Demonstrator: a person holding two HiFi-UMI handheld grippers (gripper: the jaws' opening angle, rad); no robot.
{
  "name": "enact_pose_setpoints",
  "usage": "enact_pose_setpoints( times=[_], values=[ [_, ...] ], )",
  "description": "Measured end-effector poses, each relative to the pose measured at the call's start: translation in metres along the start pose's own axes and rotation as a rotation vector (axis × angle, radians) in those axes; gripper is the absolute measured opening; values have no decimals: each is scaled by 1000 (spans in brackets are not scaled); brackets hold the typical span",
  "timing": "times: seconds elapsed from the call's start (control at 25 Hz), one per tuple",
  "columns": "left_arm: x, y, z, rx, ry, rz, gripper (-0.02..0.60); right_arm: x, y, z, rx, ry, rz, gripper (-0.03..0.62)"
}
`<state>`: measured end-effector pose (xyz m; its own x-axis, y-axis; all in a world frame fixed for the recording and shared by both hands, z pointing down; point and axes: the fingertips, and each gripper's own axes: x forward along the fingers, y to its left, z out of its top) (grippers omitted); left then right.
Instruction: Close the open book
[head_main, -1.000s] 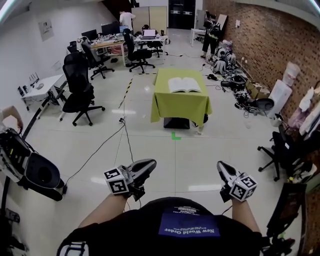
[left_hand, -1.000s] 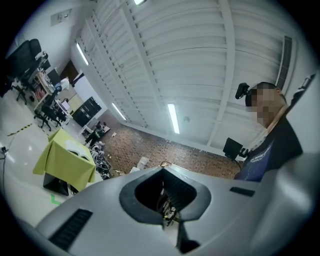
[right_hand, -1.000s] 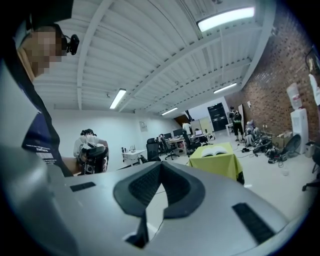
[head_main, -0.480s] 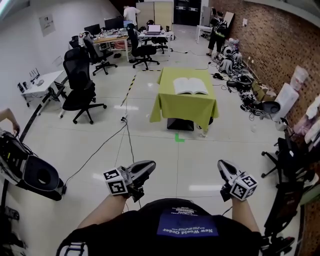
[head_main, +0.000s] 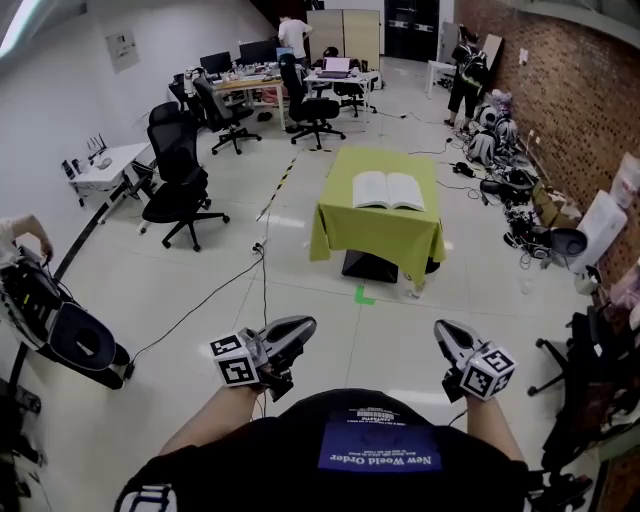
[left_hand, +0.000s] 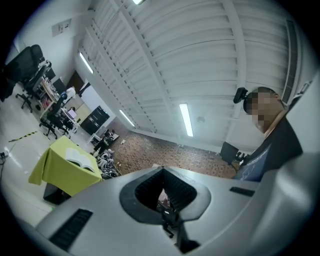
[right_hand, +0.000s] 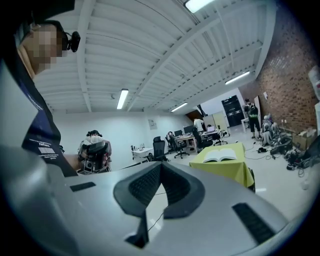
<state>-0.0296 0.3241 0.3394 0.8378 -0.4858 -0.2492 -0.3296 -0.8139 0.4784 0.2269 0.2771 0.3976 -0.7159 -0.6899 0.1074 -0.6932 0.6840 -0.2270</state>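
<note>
- The open book lies flat, pages up, in the middle of a small table under a yellow-green cloth. It is well apart from both grippers, across a stretch of bare floor.
- The left gripper is clenched with nothing between its jaws, and is held low in front of the person's body.
- The right gripper is likewise clenched and empty, level with the left.
- Risk 1: a black cable trails over the floor toward the table's left corner, and a foot could catch it on the way in.
- Risk 2: with both sets of jaws closed, neither can take a cover. Pushing with closed tips could slide the whole book across the cloth instead of folding it.
- Risk 3: the cloth hangs loose over the edges, so snagging or dragging it would likely pull the book toward the edge.
- Risk 4: lifting only a few pages instead of a whole half would leave the book partly open or crease the paper.
- The floor is pale, glossy tile with a green tape mark just before the table.
- Black office chairs stand to the left and desks with monitors at the far end.
- A brick wall runs along the right, with bags and gear piled at its foot.
</note>
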Motion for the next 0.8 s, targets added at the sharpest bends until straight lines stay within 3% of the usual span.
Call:
enact_pose_setpoints(
  times=[0.44, 0.64, 0.8],
  values=[
    [74, 39, -8, -31, 32, 22, 7, 24, -79, 2, 24, 29, 30, -15],
    [83, 86, 2, -53, 27, -32, 6, 58, -94, 2, 5, 45, -7, -15],
    [91, 131, 35, -54, 24, -108, 8, 97, -109, 29, -22, 0, -70, -15]
  ],
)
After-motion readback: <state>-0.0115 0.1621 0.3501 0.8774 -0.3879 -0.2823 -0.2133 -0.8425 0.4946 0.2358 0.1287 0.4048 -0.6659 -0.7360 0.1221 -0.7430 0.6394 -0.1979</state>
